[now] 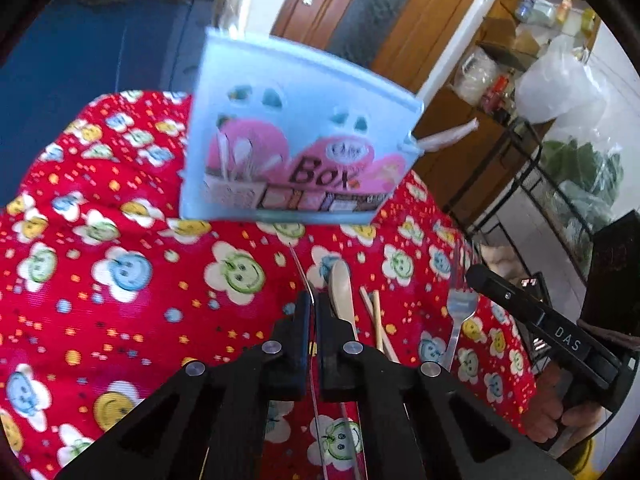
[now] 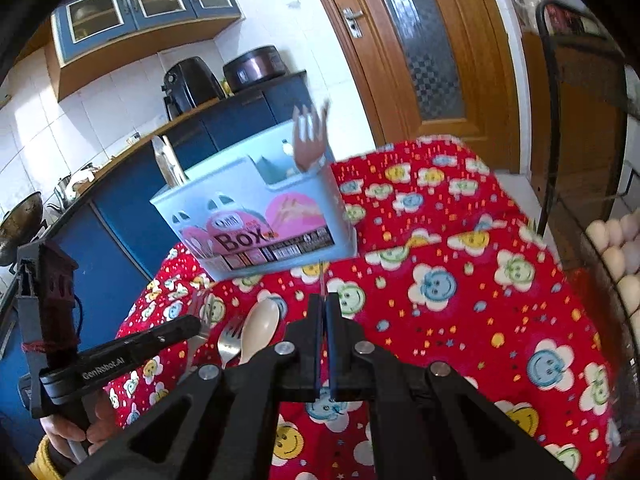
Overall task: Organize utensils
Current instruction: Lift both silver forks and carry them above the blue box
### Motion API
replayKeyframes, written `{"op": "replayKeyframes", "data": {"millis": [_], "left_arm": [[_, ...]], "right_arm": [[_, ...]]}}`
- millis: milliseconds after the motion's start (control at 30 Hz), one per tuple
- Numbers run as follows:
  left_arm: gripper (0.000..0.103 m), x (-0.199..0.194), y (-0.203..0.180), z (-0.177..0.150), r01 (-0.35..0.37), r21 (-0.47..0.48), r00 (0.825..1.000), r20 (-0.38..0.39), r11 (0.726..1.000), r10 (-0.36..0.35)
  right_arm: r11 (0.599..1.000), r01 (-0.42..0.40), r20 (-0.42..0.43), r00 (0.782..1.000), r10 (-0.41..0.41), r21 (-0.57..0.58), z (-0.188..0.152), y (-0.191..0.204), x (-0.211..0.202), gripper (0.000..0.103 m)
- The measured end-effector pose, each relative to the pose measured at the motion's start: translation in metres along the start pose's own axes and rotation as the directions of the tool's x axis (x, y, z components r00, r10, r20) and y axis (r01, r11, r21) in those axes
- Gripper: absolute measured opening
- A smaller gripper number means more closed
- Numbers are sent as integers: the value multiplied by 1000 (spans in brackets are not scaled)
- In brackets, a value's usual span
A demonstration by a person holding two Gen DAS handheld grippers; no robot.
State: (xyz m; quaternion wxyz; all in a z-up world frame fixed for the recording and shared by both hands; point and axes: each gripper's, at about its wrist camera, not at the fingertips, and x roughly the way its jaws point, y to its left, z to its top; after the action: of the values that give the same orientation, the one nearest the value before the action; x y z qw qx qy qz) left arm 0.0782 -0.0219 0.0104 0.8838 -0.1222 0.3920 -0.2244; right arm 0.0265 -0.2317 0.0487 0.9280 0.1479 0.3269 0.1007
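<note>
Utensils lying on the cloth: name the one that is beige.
The spoon, beside the chopsticks: a broad beige bowl. The fork is shiny metal, the chopsticks thin wooden sticks.

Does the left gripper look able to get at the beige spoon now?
Likely yes, once opened. The spoon lies uncovered on the cloth, right beside the left gripper, with nothing between them. The jaws are shut, though, and chopsticks lie near its other side.

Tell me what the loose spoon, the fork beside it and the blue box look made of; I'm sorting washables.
The spoon looks like plastic or melamine: opaque beige, with a dull, soft sheen.

The fork looks like steel: silvery, with bright reflections.

The blue box looks like moulded plastic: pale, smooth, with cut-out slots and a printed glossy label on its front.
</note>
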Motion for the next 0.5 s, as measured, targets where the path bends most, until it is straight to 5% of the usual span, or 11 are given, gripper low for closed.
{"op": "replayKeyframes", "data": {"millis": [500], "left_arm": [[1,-72,0,30,-34,2,968,251,999,32]], "right_arm": [[986,53,168,985,-27,-157,33,44,-41,4]]}}
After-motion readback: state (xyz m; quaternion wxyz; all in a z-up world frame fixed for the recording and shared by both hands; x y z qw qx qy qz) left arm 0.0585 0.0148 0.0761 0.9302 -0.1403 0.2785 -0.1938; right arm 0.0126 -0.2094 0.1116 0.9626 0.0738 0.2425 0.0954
